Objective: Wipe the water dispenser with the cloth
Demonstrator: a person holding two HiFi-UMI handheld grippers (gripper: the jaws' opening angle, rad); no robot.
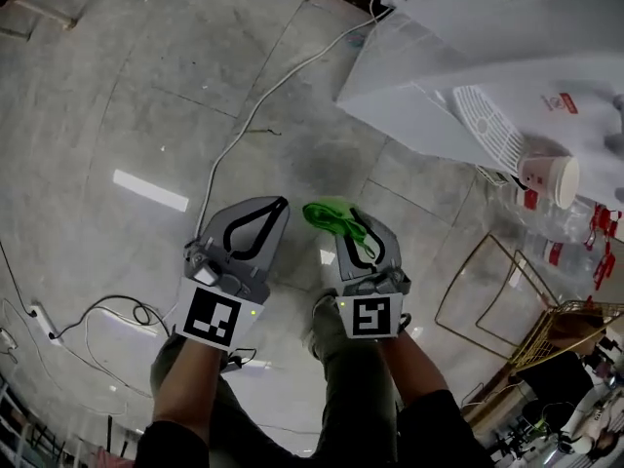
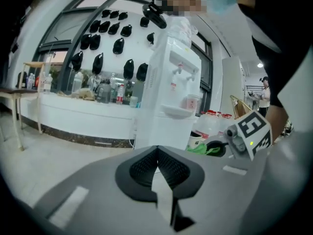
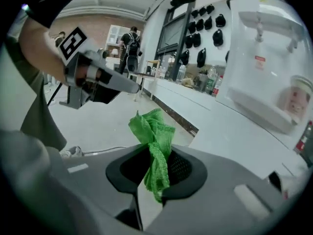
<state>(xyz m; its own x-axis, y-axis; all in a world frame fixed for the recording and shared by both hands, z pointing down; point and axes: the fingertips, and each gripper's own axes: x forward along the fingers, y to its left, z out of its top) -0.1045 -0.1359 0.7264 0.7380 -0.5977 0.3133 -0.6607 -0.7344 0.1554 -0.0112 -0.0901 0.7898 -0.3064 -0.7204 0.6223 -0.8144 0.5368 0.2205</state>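
The white water dispenser (image 1: 458, 57) stands at the upper right, with a paper cup (image 1: 549, 178) on its drip tray (image 1: 492, 125). A bunched green mesh cloth (image 1: 330, 216) is pinched in my right gripper (image 1: 351, 226), held over the floor a short way left of the dispenser's base. In the right gripper view the cloth (image 3: 154, 140) sticks up between the shut jaws of the right gripper (image 3: 155, 154), and the dispenser (image 3: 264, 58) fills the right side. My left gripper (image 1: 282, 203) hangs beside it, shut and empty (image 2: 157, 151), facing the dispenser (image 2: 171, 87).
A white cable (image 1: 239, 135) runs across the grey floor to the dispenser, and a power strip (image 1: 39, 320) lies at the left. Water bottles (image 1: 575, 232) and a gold wire rack (image 1: 487, 291) stand at the right. A long counter (image 2: 83, 109) runs behind the dispenser.
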